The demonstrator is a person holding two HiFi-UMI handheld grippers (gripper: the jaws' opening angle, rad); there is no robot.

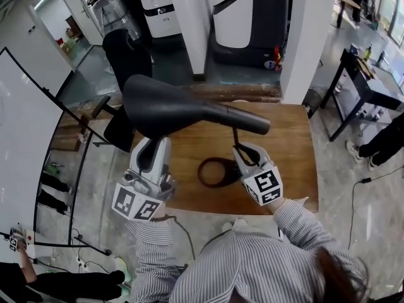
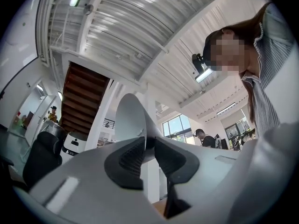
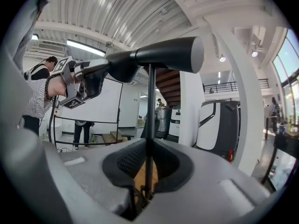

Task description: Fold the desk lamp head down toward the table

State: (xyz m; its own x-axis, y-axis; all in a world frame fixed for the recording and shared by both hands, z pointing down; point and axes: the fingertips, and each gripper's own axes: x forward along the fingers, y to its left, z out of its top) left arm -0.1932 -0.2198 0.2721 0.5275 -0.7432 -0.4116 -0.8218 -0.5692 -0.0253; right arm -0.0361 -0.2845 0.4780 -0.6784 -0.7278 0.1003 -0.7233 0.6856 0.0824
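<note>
Striped shirt faces a wooden table standing on grey floor.

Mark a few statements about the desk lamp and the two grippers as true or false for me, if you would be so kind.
1. The right gripper is closed on the lamp's thin stem. True.
2. The left gripper is empty and clear of the lamp. False: its jaws are closed on the edge of the lamp head.
3. The lamp's base is a black ring lying on the wooden table. True.
4. The lamp head already lies folded flat on the table. False: it is raised above the table at the top of the stem.
</note>
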